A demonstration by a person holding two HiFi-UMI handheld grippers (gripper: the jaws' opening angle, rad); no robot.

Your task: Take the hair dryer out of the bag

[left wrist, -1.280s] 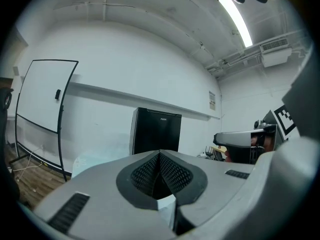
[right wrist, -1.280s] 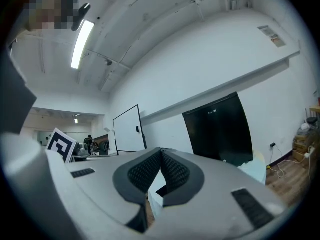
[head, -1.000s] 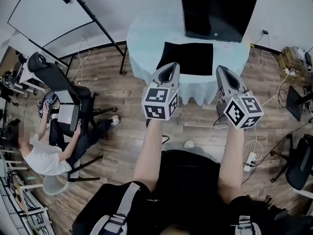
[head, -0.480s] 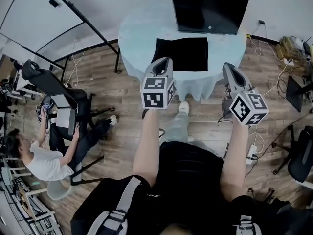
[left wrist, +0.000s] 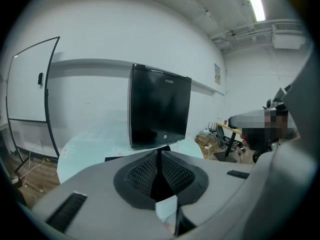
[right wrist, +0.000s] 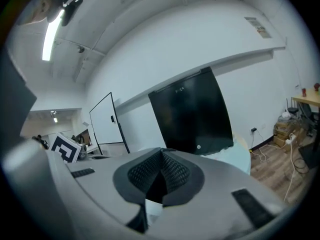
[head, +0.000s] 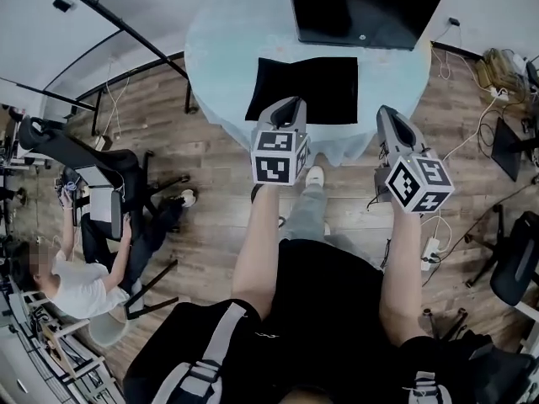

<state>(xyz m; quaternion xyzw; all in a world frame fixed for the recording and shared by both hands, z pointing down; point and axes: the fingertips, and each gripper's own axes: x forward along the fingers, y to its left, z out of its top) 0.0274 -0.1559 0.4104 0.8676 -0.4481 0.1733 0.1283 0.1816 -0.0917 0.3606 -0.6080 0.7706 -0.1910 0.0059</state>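
Observation:
A flat black bag (head: pixel 303 89) lies on the round, pale-blue-covered table (head: pixel 219 66), in front of a large black monitor (head: pixel 362 7). No hair dryer shows in any view. My left gripper (head: pixel 289 106) hovers over the table's near edge, just short of the bag. Its jaws are opening, parted by a thin slit, with nothing between them (left wrist: pixel 159 154). My right gripper (head: pixel 389 116) hangs at the table's right front edge, shut and empty (right wrist: pixel 161 151). The left gripper view shows the monitor (left wrist: pixel 159 111) and a sliver of the bag (left wrist: pixel 114 158) beyond the jaws.
A person (head: pixel 76 276) sits at the left beside a black office chair (head: pixel 93 171). A whiteboard stand (head: pixel 101 49) rises at the back left. Cables and a power strip (head: pixel 431 255) lie on the wooden floor at the right, near another chair (head: pixel 514 268).
Both grippers have come forward and down to the table's near edge. The table and bag now sit closer in view. A foot has stepped forward under the grippers.

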